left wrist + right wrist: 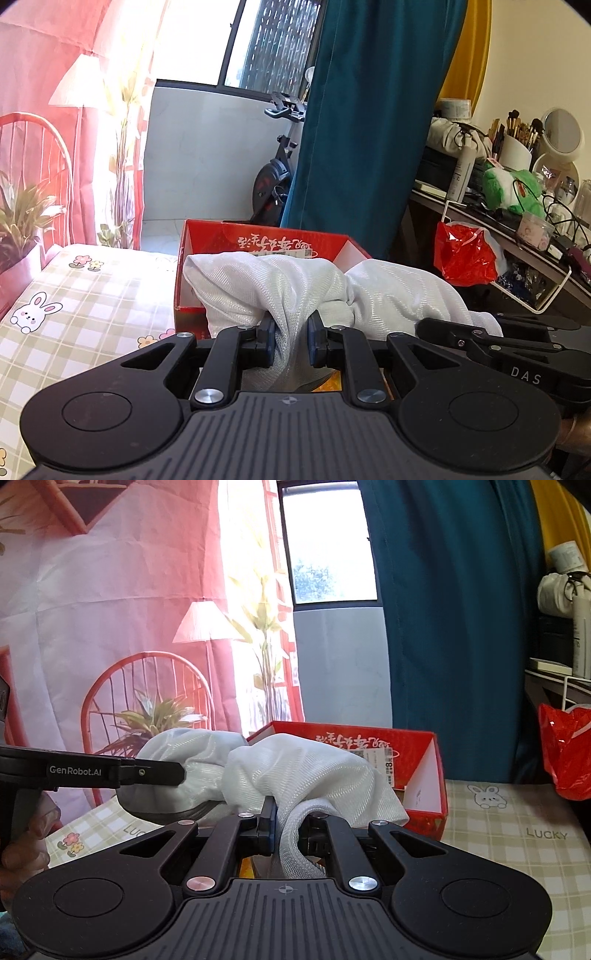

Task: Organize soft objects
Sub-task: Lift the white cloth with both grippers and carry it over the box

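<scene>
White mesh cloth (295, 284), bunched in front of red box (258, 236), pinched by left gripper (291, 341) and right gripper (291, 825) fingers; step judged carry-to-box, next lift over rim

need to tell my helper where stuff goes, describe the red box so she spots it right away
Start at the table with the checked bunny cloth. At its far edge, before the teal curtain, stands the open red box. Unlike the crinkly red plastic bag hanging nearby, it is rigid cardboard with white script inside.
</scene>
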`<state>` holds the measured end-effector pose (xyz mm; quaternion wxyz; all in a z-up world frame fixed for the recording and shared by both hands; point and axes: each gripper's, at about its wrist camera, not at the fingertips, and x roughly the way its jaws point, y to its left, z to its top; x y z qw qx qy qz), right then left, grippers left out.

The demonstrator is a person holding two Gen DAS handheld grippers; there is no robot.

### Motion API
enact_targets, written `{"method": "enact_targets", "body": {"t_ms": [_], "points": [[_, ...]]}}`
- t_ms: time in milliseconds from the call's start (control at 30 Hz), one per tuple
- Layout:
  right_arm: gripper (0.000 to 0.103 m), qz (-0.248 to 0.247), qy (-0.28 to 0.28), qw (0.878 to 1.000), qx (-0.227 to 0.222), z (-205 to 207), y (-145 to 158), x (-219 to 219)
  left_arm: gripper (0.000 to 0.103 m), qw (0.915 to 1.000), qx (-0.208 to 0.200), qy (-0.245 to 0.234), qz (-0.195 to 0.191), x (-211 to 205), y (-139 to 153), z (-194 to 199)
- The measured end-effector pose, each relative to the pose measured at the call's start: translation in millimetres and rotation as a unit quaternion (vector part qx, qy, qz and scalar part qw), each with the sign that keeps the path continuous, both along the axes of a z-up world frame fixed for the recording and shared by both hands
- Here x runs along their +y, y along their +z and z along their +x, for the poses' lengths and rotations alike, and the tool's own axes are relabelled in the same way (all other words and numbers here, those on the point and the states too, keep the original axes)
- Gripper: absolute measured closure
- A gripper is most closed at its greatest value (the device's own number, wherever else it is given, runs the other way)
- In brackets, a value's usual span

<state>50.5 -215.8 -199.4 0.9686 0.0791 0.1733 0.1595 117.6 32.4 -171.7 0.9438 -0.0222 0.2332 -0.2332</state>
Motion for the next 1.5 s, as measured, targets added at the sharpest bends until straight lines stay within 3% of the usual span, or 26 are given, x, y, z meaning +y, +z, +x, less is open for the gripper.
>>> {"method": "enact_targets", "body": {"t_ms": [400,867,1033,1500], "points": [[0.096,0.033,-0.006,0.999,0.014,36.6,4.8,-19.9,0.085,0.9998,0.015,0.013,-0.004,-13.6,14.6,37.9],[0.096,0.027,-0.004,0.999,0.021,87.6,15.1,-26.6,0.085,0.9995,0.029,0.001,0.014,-20.7,16.1,93.1],[0.096,0.024,-0.007,0.999,0.025,117.3,20.0,-29.2,0.085,0.9986,0.053,-0.001,0.002,-20.4,14.2,129.4],[0.096,0.015,-0.02,0.997,0.073,219.7,5.4,-35.3,0.085,0.9954,0.089,0.007,0.033,-40.2,-1.0,207.6]]}}
